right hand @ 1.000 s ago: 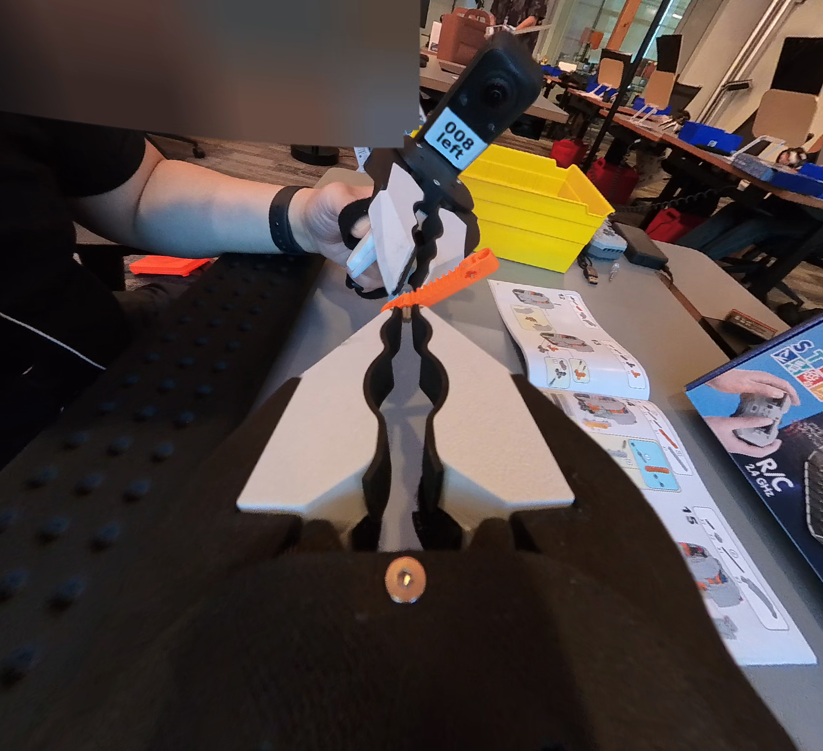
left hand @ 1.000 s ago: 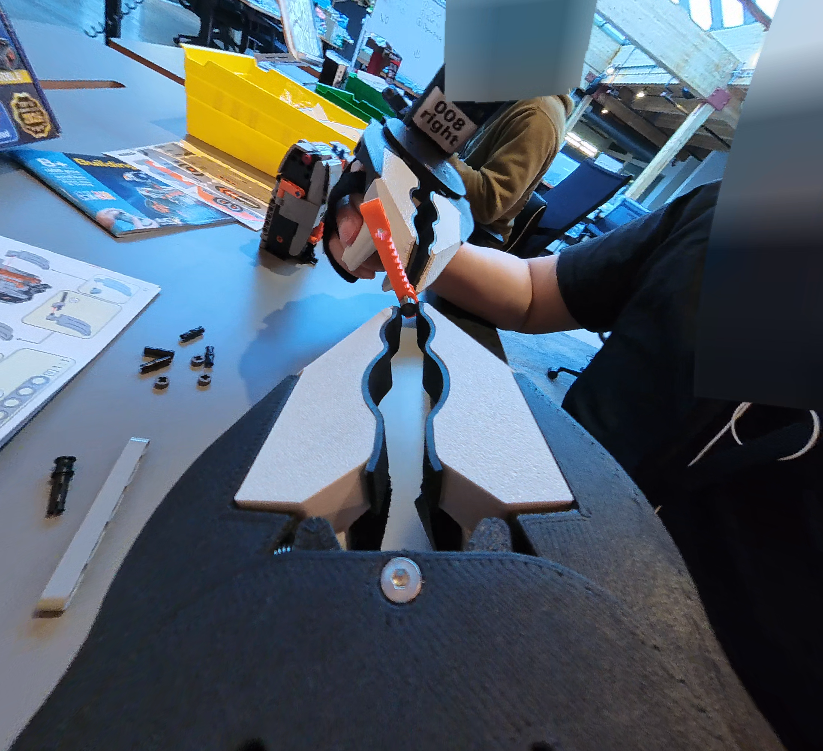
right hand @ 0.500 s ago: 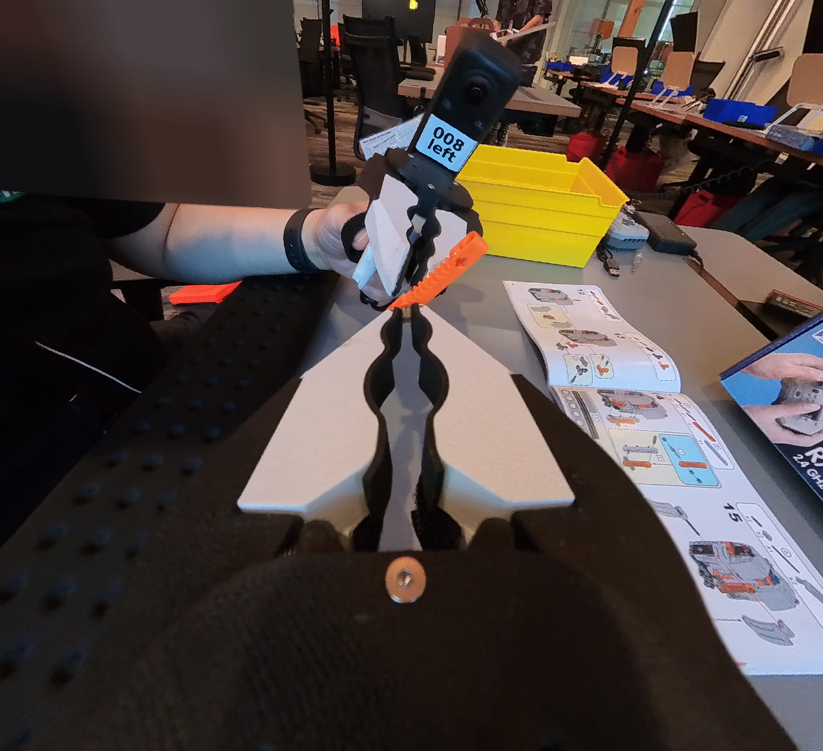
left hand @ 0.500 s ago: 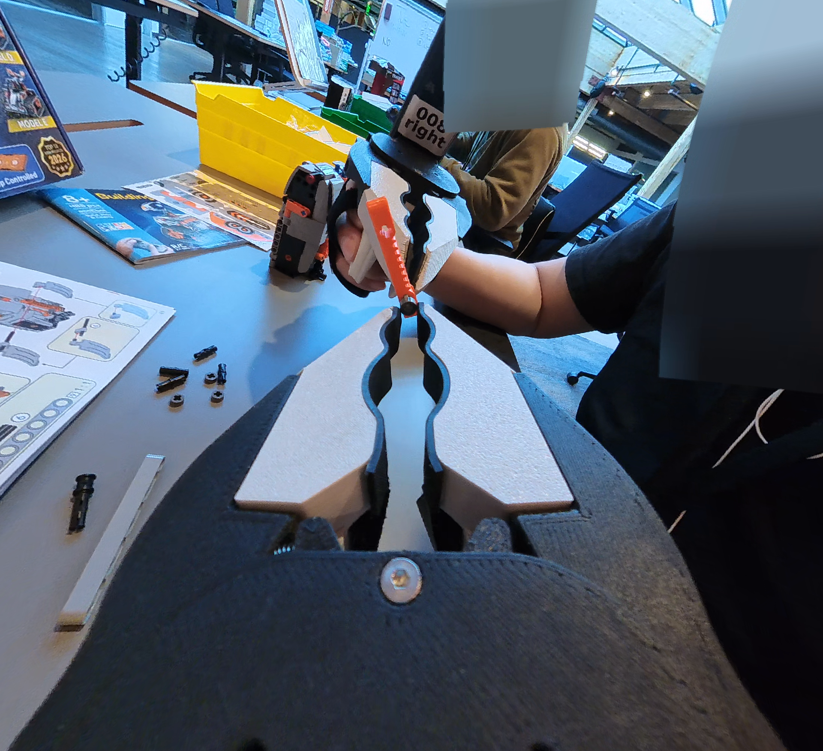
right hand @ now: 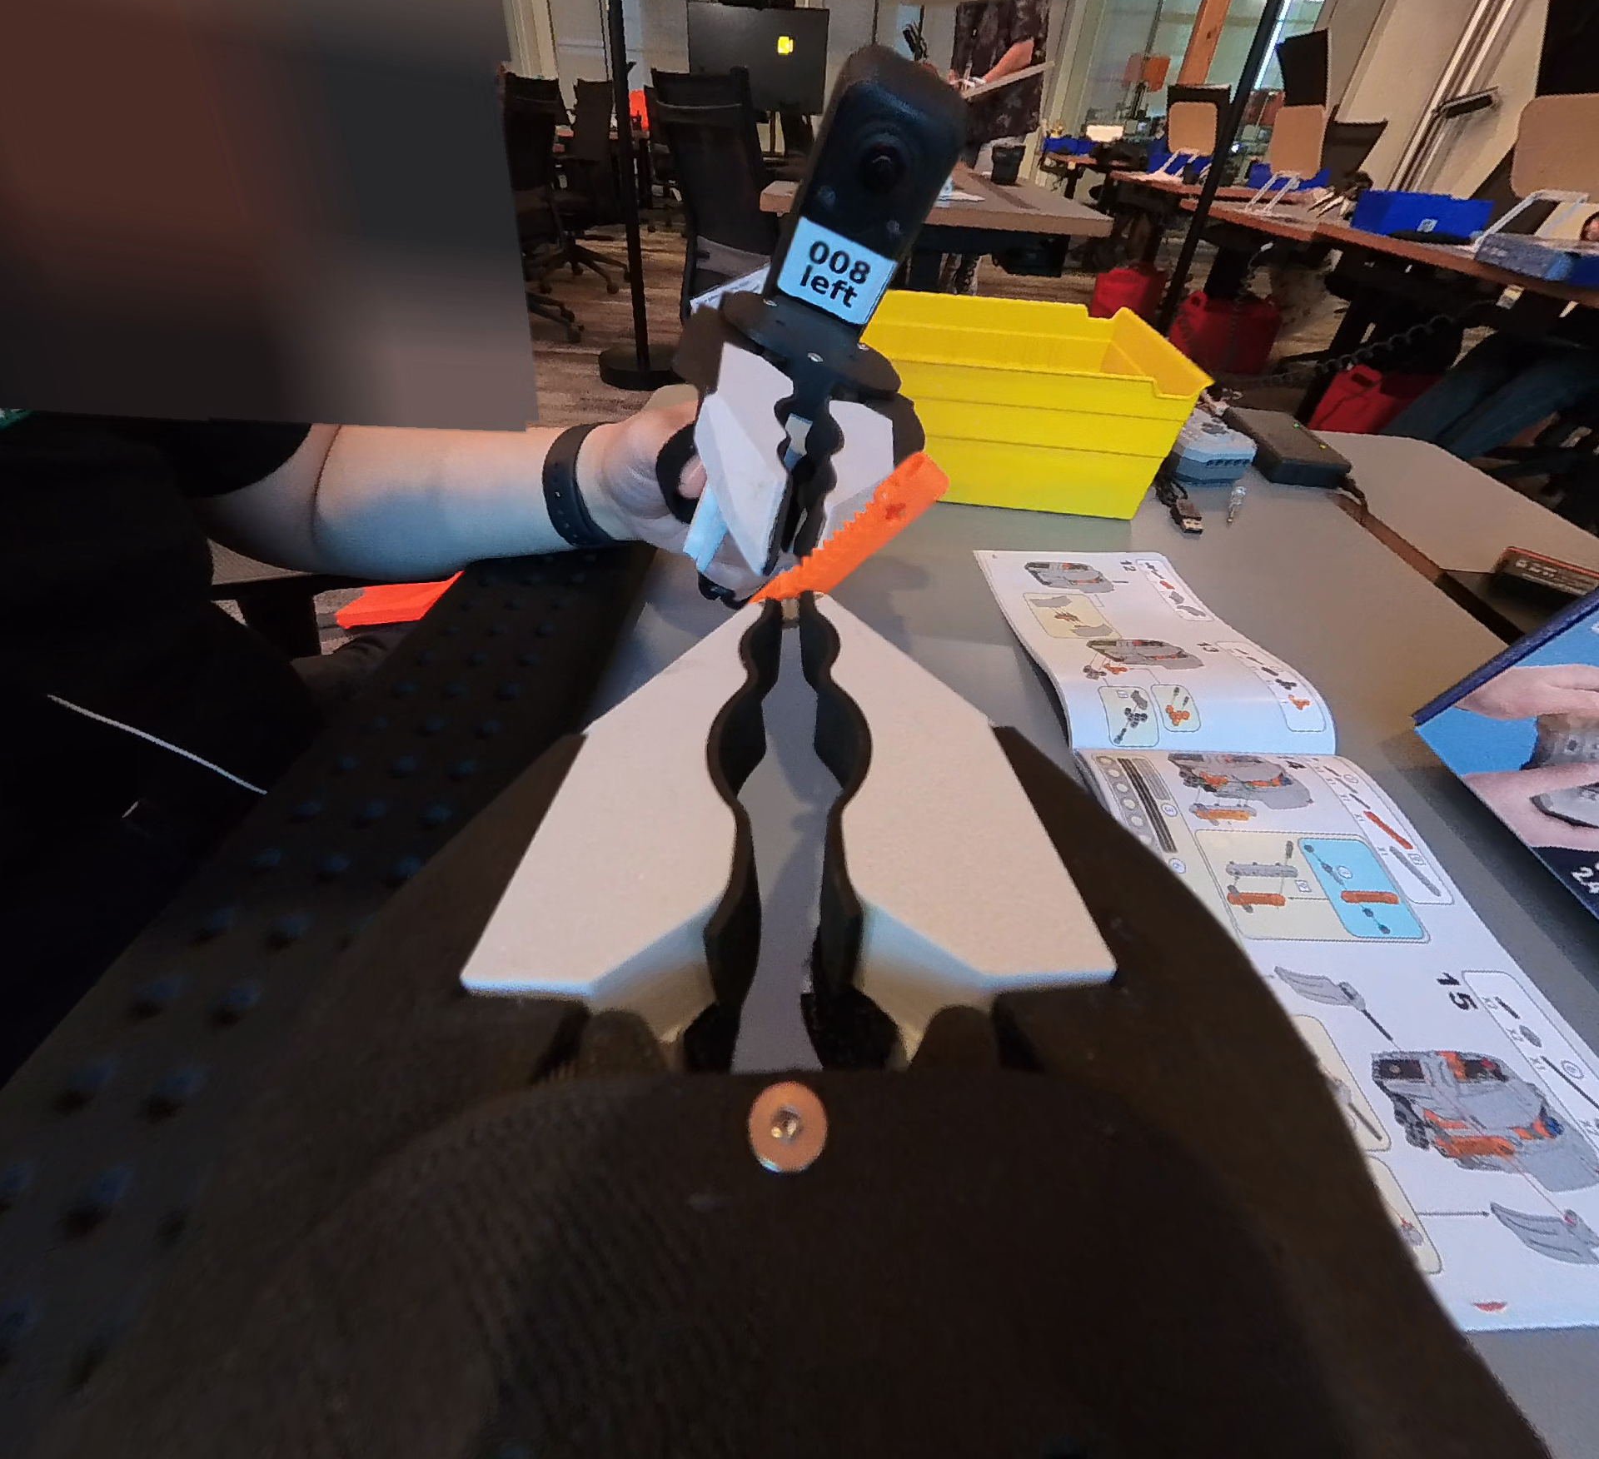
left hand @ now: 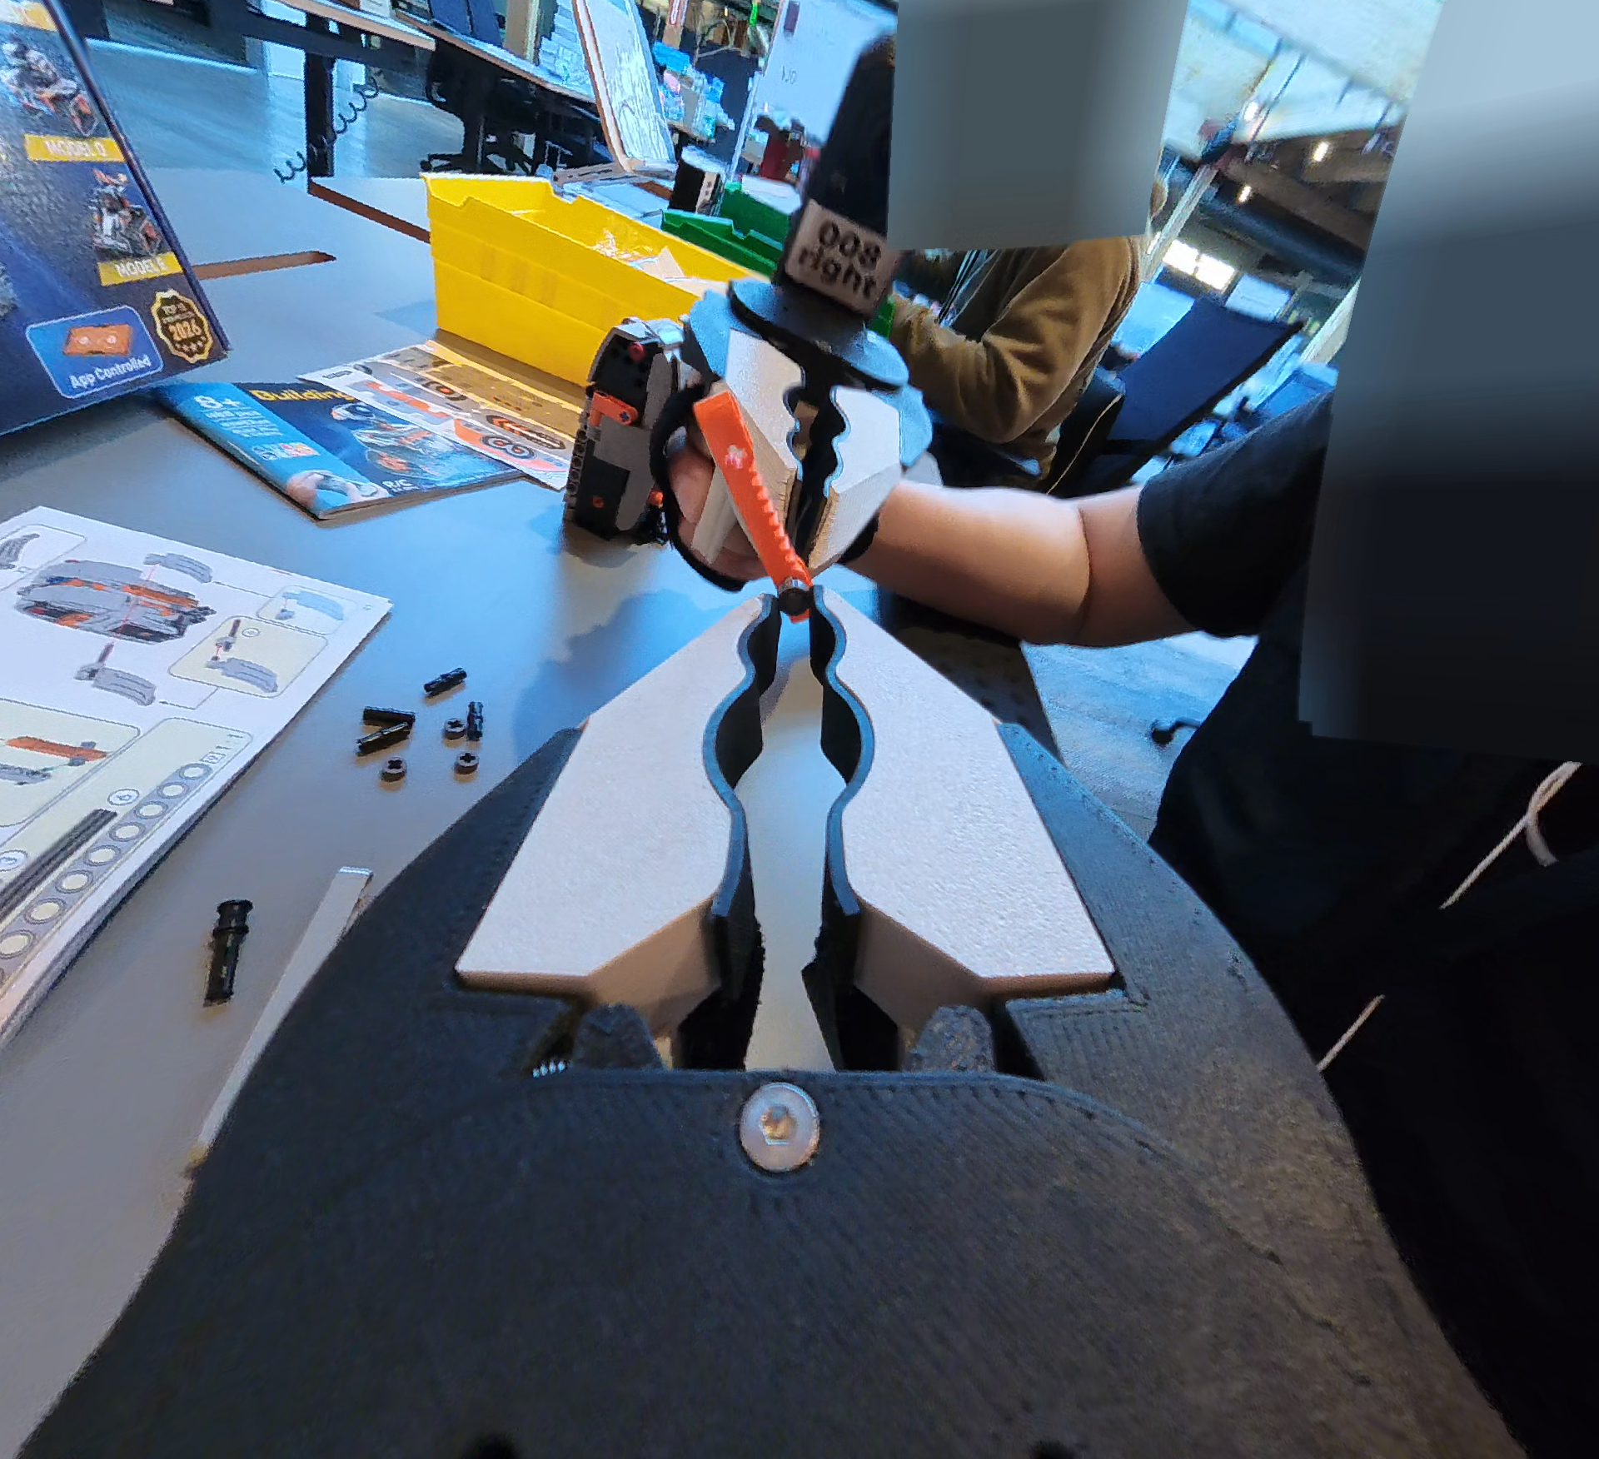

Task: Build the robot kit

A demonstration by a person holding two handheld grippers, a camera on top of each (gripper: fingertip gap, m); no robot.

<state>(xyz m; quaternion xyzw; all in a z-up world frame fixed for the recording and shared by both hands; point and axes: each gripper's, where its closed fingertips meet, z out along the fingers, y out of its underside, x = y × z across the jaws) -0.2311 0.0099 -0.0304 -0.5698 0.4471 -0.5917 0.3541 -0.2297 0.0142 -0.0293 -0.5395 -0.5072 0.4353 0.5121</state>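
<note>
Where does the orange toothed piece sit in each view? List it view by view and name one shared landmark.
Left wrist view: the orange toothed piece is at centre, rising up-left from the tips of the left hand-held gripper.
Right wrist view: it is at centre, slanting up-right from above the tips of the right hand-held gripper.
Shared landmark: the yellow bin, behind-left of the piece in the left view, behind-right in the right.

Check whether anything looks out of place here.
Nothing looks damaged or spilled. The left gripper and right gripper both pinch one end of the orange toothed plastic bar above the grey table; small black plastic pins lie loose beside the open booklet.
</note>
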